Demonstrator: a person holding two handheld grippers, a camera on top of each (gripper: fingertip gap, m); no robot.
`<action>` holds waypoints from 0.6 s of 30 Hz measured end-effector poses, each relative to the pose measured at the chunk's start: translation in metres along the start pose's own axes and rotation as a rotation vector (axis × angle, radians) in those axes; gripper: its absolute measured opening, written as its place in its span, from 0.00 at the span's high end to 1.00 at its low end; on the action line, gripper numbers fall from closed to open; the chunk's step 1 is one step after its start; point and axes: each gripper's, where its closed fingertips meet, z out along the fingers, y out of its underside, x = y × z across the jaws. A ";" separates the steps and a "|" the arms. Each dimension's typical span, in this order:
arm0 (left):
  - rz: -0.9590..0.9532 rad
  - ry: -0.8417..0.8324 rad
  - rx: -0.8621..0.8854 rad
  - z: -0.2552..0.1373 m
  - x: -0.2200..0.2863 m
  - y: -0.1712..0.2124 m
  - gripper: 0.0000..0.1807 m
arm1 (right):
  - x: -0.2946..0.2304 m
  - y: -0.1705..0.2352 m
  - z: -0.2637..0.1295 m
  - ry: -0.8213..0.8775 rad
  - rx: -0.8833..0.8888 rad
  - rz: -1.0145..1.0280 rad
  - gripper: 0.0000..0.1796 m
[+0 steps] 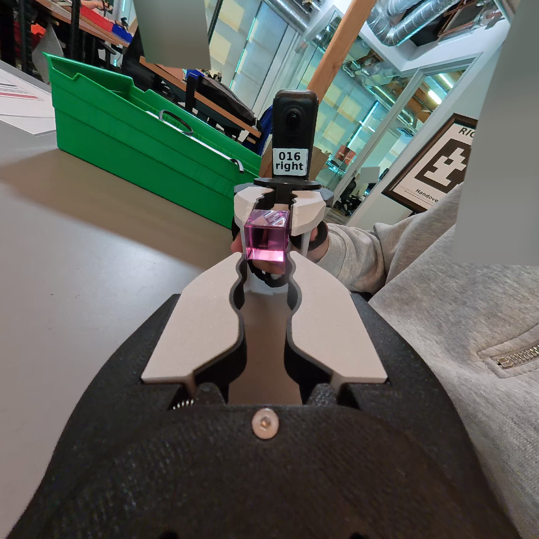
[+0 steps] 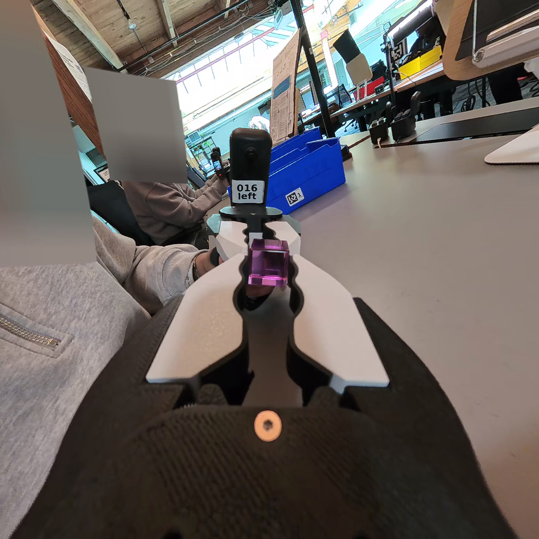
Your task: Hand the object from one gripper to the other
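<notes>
A clear purple cube (image 2: 268,264) sits between the fingertips of my right gripper (image 2: 268,259), which is shut on it and holds it above the grey table (image 2: 423,262). In the left wrist view the cube (image 1: 267,237) shows in the right gripper (image 1: 272,230), which faces the camera. My left gripper (image 1: 266,258) is open, its fingertips (image 1: 230,264) just short of the cube's near face with a small gap on each side. It faces the right gripper head-on and also shows in the right wrist view (image 2: 258,236).
A green bin (image 1: 140,145) stands on the table (image 1: 73,277) at the left. A blue bin (image 2: 306,175) stands behind the left gripper. A white monitor foot (image 2: 513,148) is at the far right. The holder's grey sleeve (image 1: 358,256) and jacket lie close by. Less than 4 cm separates the two grippers' tips.
</notes>
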 end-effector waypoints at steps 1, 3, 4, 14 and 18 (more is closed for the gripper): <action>0.000 -0.001 0.001 0.000 0.000 0.000 0.87 | 0.000 0.000 0.000 0.000 0.001 -0.001 0.86; -0.002 -0.003 0.002 0.000 -0.001 0.000 0.87 | 0.001 -0.001 -0.001 0.003 0.002 0.000 0.86; -0.005 -0.001 -0.001 0.000 -0.001 0.000 0.87 | 0.001 -0.001 -0.001 0.003 0.003 0.000 0.86; -0.032 -0.128 -0.056 -0.003 -0.023 0.009 0.87 | 0.027 0.016 -0.005 0.273 -0.199 -0.278 0.85; -0.220 -0.064 0.010 -0.008 -0.025 0.004 0.81 | 0.034 0.033 -0.003 0.392 -0.389 -0.514 0.86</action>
